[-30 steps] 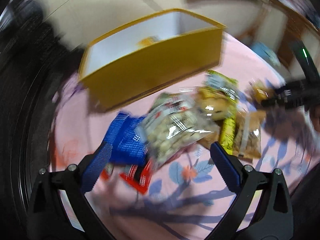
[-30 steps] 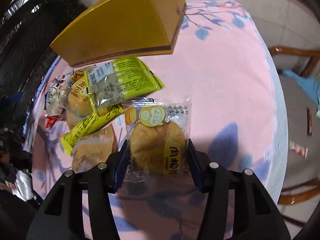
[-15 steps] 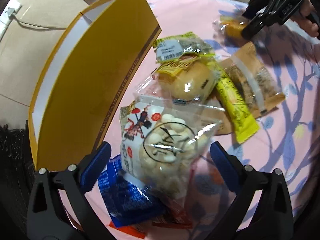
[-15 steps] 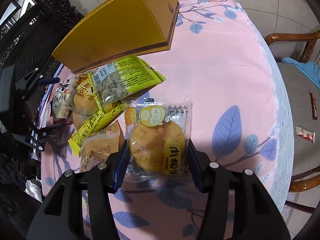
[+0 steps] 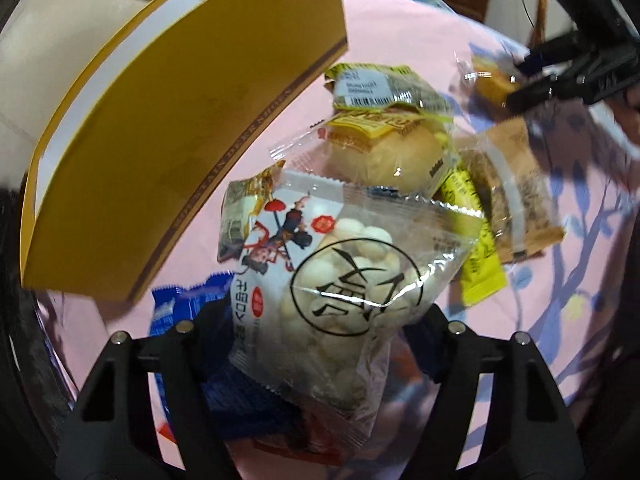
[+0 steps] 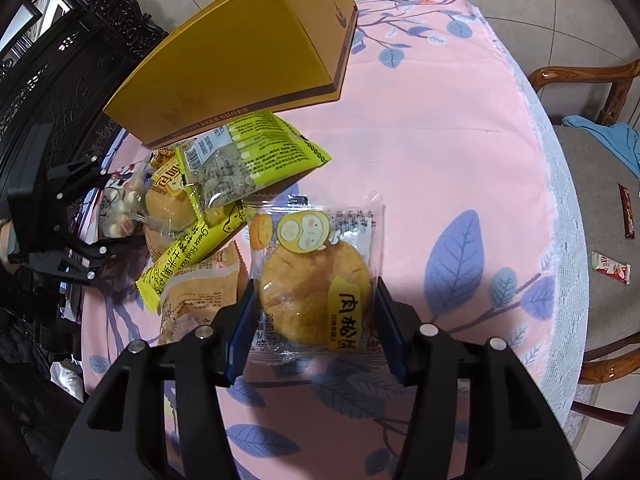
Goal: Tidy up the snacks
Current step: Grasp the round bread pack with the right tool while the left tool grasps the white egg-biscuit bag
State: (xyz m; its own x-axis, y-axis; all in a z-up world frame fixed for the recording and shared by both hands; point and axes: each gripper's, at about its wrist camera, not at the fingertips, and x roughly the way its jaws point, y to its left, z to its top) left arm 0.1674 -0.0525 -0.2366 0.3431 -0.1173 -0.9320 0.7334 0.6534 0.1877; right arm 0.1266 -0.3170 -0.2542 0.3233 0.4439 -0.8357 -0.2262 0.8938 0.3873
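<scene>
Clear bag of white balls (image 5: 336, 280) between left gripper (image 5: 320, 320) jaws, which have just been closing; pad contact unclear. Yellow box (image 5: 180, 128) behind. Right view: right gripper (image 6: 314, 320) pinches meat-floss bun pack (image 6: 316, 280) on pink tablecloth (image 6: 432, 152).

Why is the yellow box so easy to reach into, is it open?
Open. The yellow box has no lid on it, and the left wrist view shows its white inner wall.
</scene>
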